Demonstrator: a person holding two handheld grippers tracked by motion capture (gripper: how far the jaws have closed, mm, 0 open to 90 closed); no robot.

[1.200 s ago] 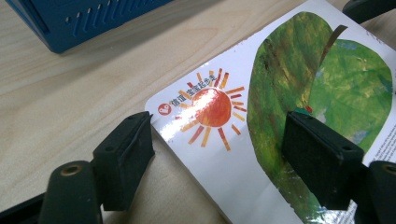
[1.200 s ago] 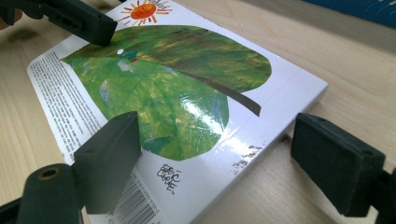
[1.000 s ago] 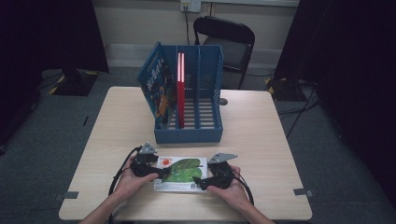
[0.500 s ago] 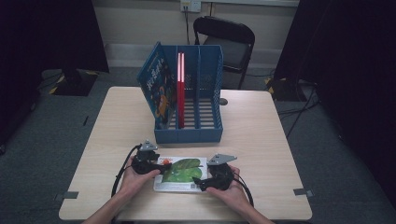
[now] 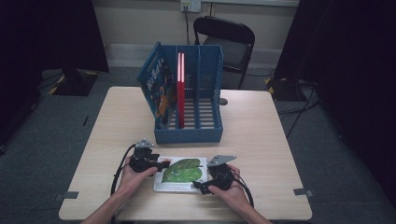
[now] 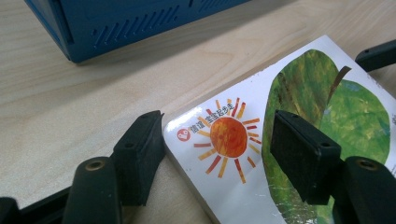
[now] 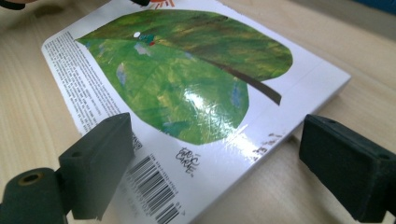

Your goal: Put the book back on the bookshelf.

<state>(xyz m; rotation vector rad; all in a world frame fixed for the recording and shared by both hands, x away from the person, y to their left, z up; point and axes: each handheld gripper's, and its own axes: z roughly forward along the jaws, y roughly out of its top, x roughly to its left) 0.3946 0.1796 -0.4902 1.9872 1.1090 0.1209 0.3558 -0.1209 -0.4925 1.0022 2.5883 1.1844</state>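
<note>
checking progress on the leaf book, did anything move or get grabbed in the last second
Hardly anything changed. The left gripper and right gripper stay at opposite ends of the leaf book, jaws open around its corners, nothing gripped. The book still lies flat on the table; the blue rack is unmoved.
</note>
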